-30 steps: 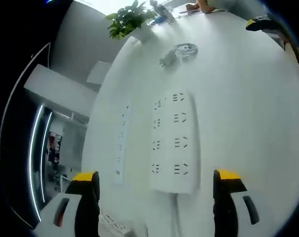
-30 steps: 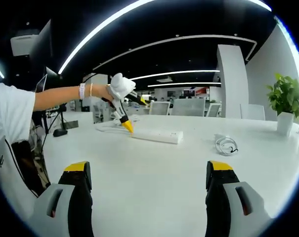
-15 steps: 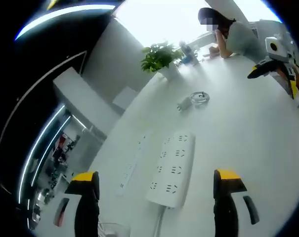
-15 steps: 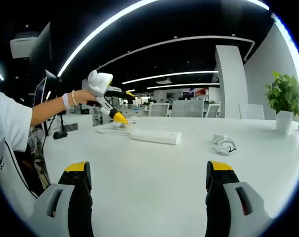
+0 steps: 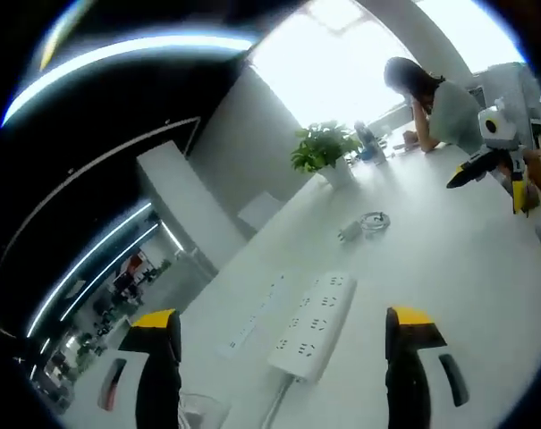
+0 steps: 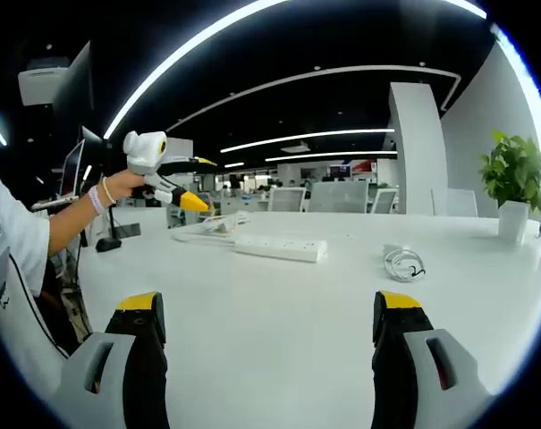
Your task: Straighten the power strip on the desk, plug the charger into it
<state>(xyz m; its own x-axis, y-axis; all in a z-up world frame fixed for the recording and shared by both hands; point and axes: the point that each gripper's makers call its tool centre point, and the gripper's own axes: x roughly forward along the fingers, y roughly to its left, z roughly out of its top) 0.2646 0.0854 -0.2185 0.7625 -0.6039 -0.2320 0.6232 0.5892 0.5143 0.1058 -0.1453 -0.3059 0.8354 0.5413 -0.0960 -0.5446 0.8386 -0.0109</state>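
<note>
Two power strips lay ahead of the left gripper's fingertips: one wide power strip (image 5: pixel 311 325) and one slim strip (image 5: pixel 257 311) beside it. One charger (image 5: pixel 363 224) with coiled cable sat beyond them, and one potted plant (image 5: pixel 325 152) farther off. Two grippers were counted: left gripper (image 5: pixel 283 335) and right gripper (image 6: pixel 268 323). Possibly one cable bundle (image 6: pixel 218 224) too.

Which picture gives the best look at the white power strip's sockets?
The left gripper view: it looks down on the power strip, so its two rows of sockets face the camera. The right gripper view shows it edge-on, a low white bar far across the desk.
</note>
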